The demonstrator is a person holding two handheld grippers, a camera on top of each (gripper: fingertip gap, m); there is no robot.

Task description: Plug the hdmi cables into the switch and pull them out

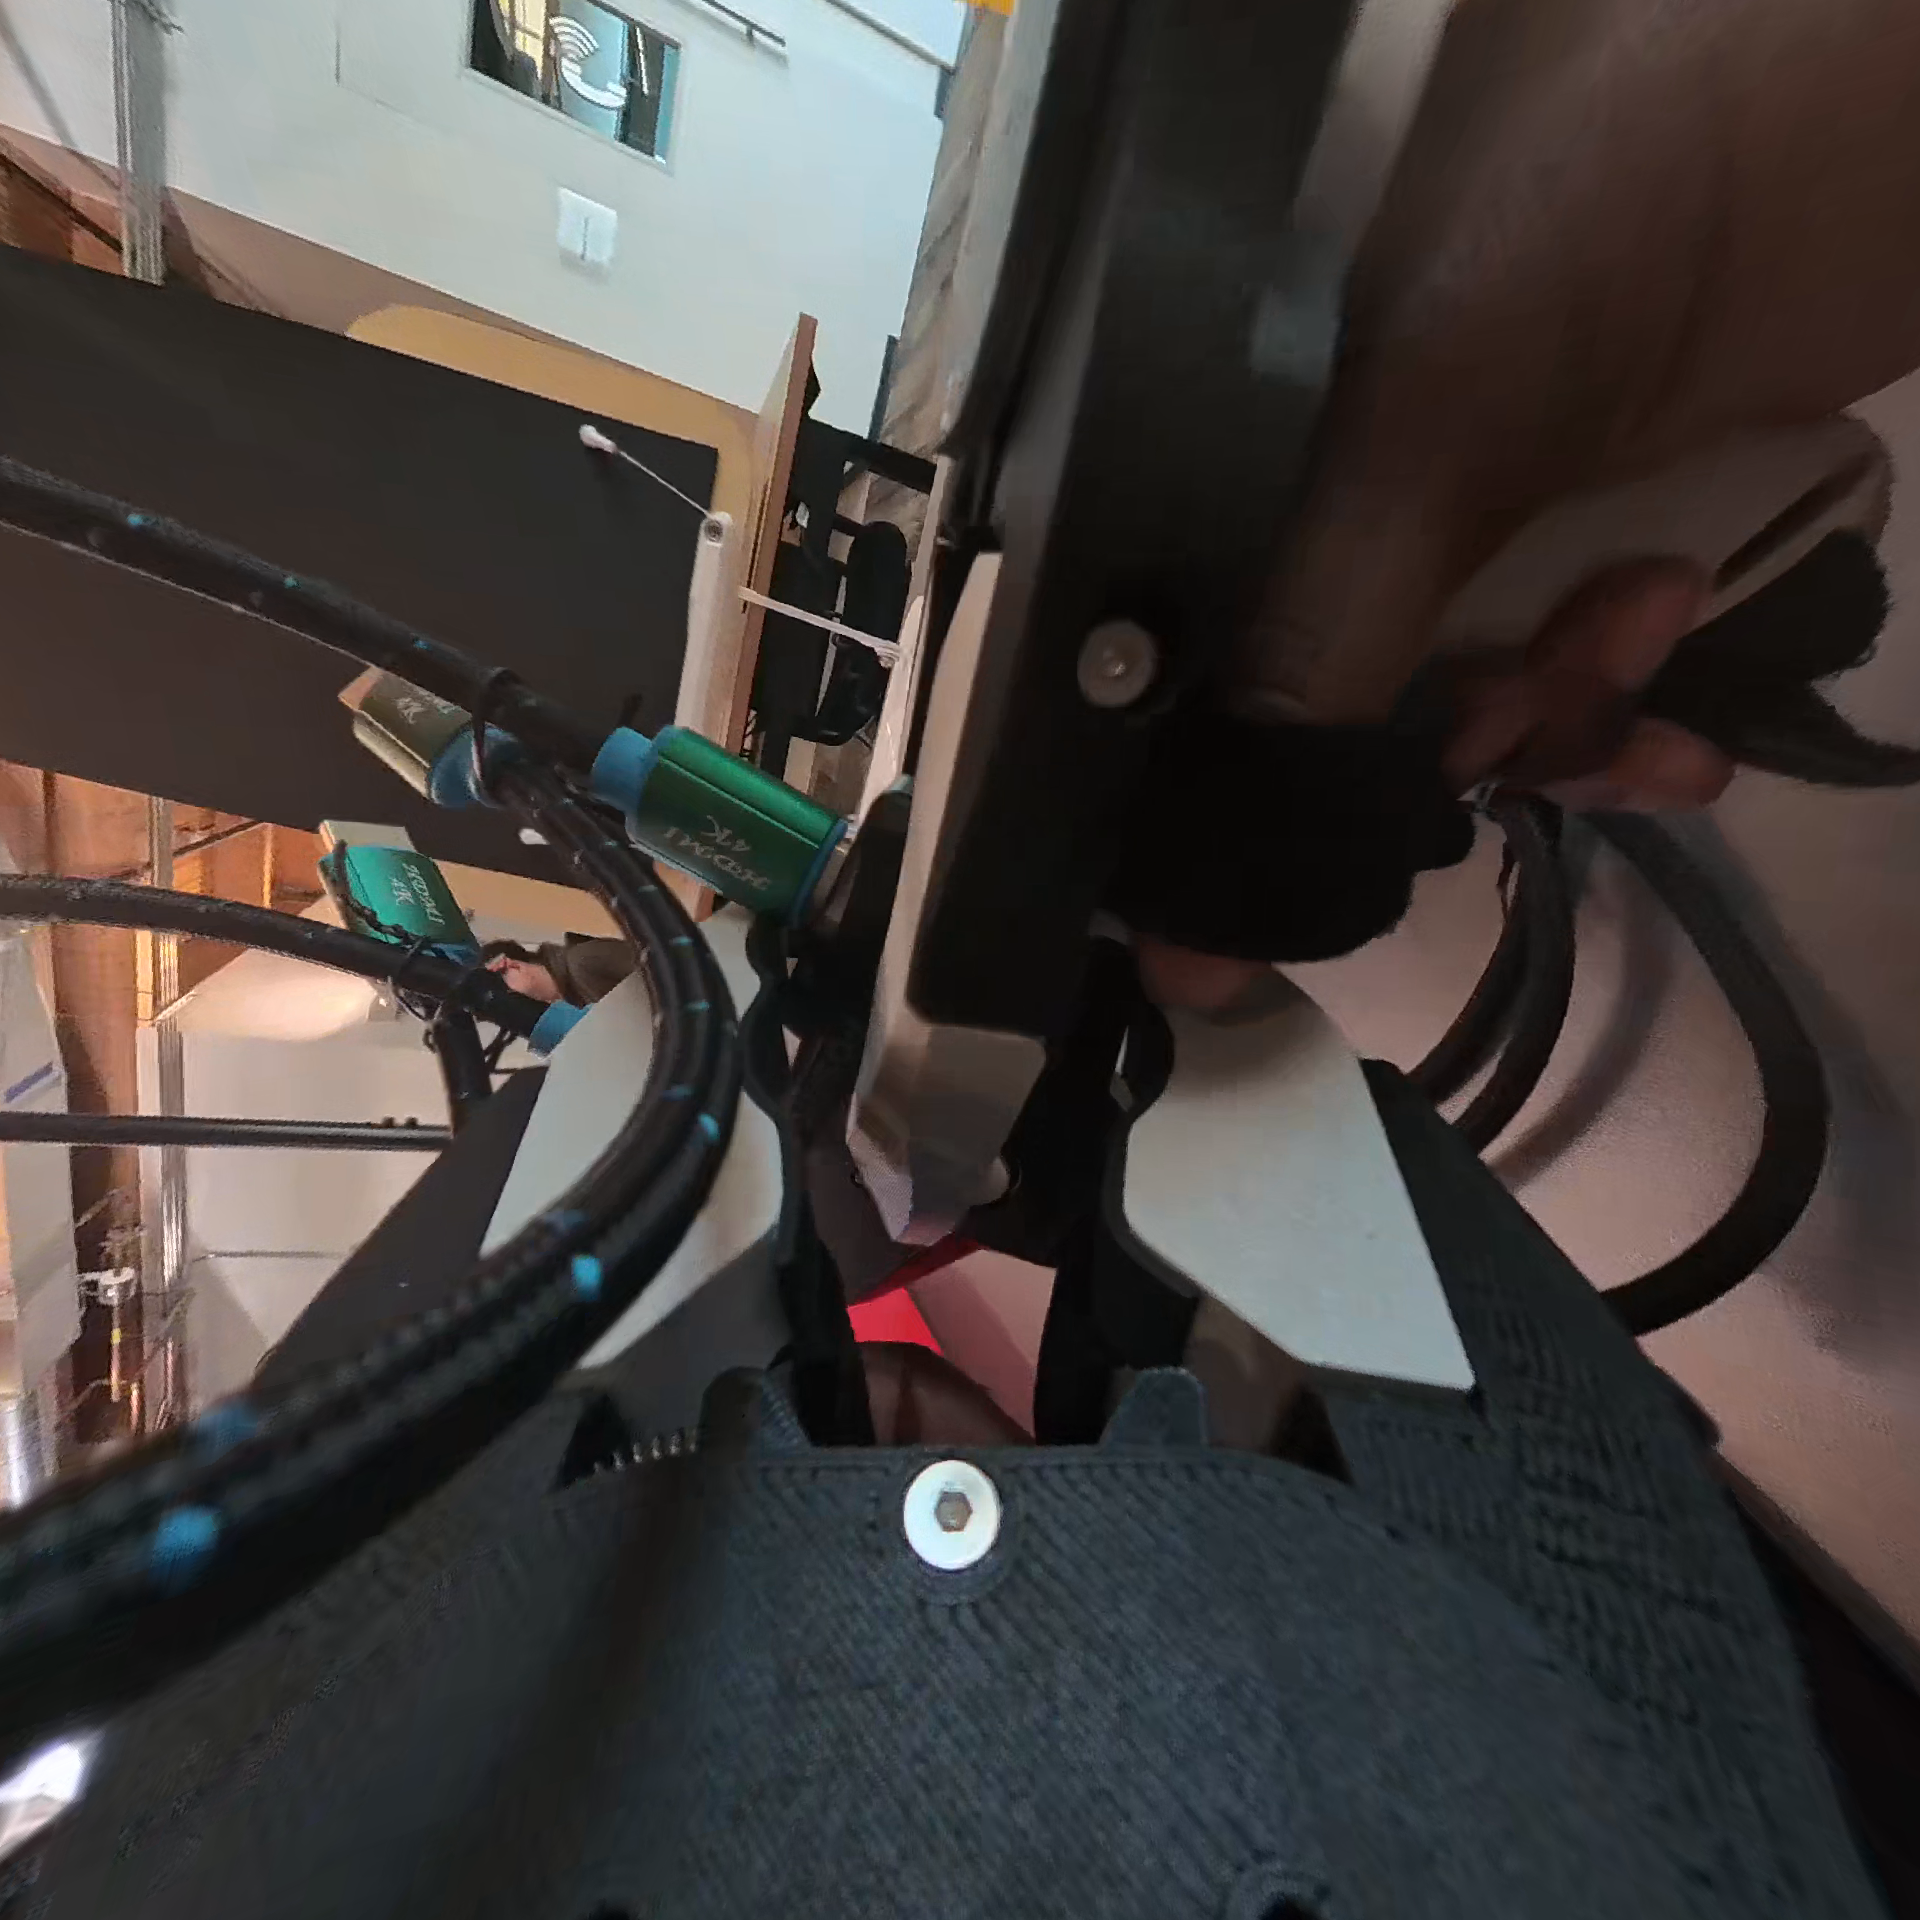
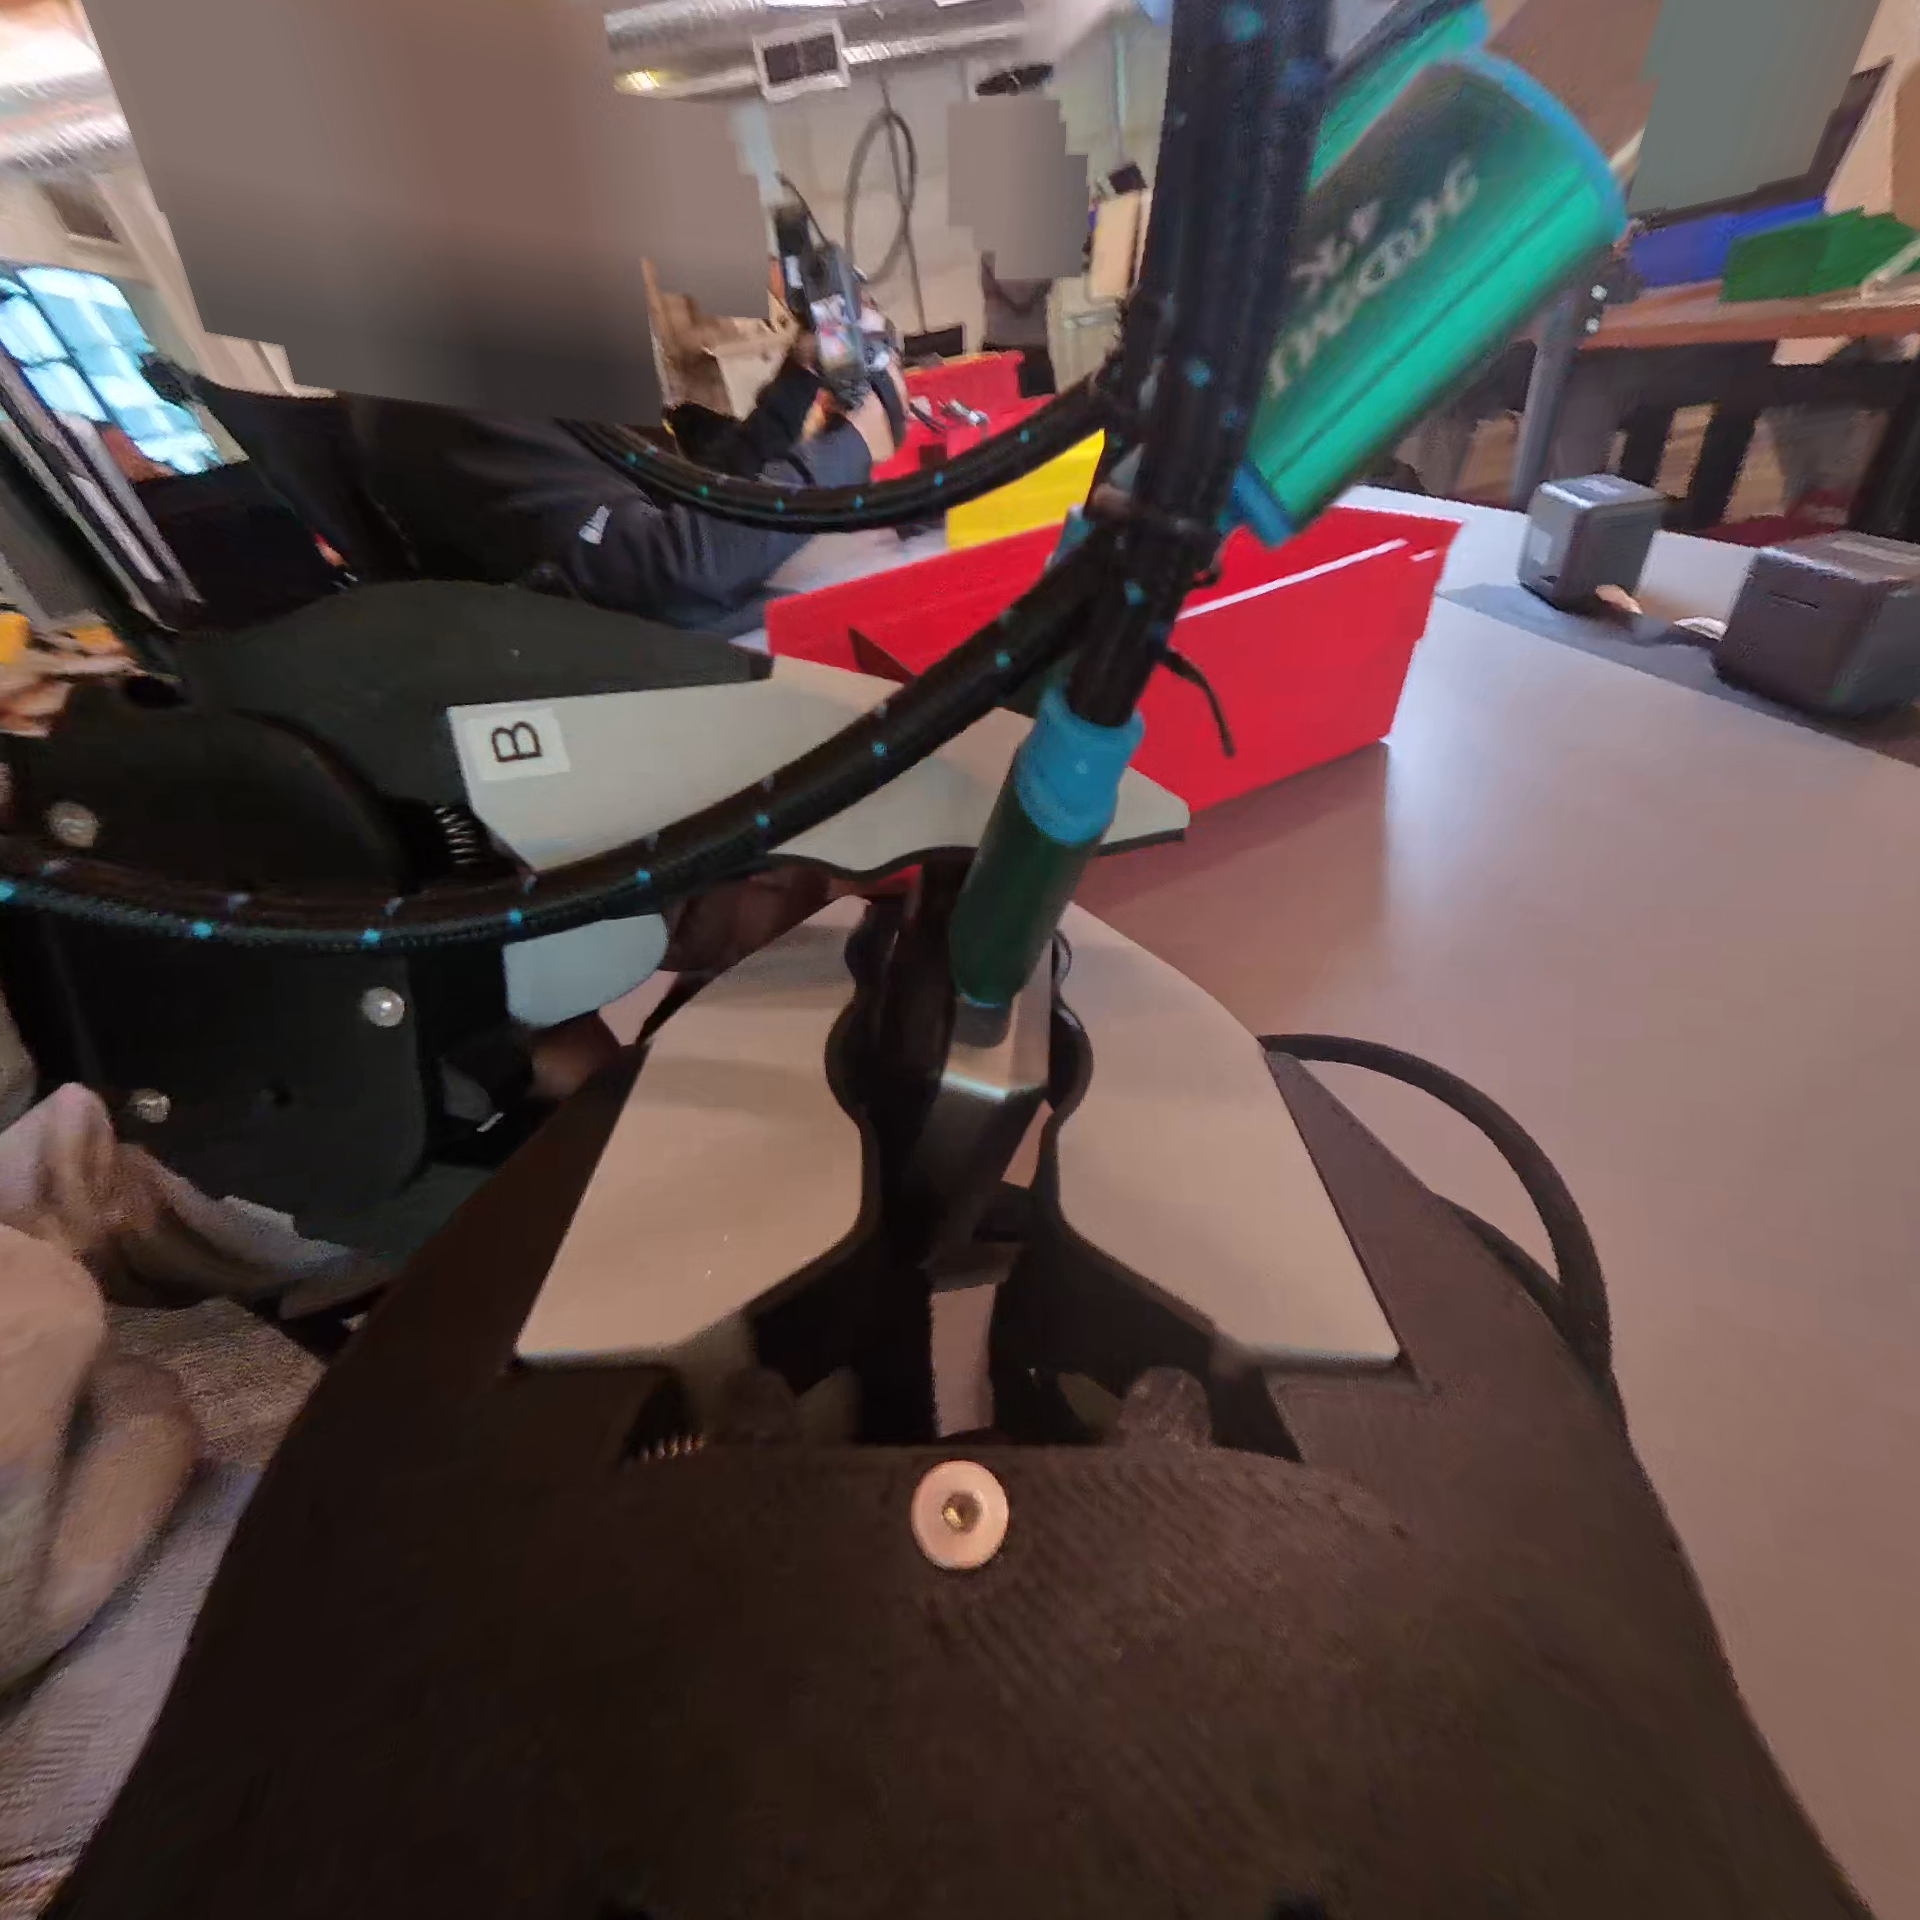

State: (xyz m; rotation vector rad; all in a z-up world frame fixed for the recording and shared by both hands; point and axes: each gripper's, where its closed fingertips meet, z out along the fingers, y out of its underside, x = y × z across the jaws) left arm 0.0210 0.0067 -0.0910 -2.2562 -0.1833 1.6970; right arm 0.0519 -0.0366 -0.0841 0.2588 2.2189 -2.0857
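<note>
Above the switch (image 2: pixel 982 1060), our right gripper (image 2: pixel 966 1101) jaws pinch it steady; the plug (image 2: pixel 1003 904) stands seated. Left gripper (image 1: pixel 935 1226) jaws: cannot tell.

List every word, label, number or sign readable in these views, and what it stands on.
Writing is located, not quoted.
Green metal plug shell, left wrist view: pale script, sharp.
Smaller green plug behind it: same script, sharp.
Large green plug, right wrist view: script, blurred.
White sticker on a grey metal plate: one black character, sharp.
Dark green plug in the silver switch: none shows.
</note>
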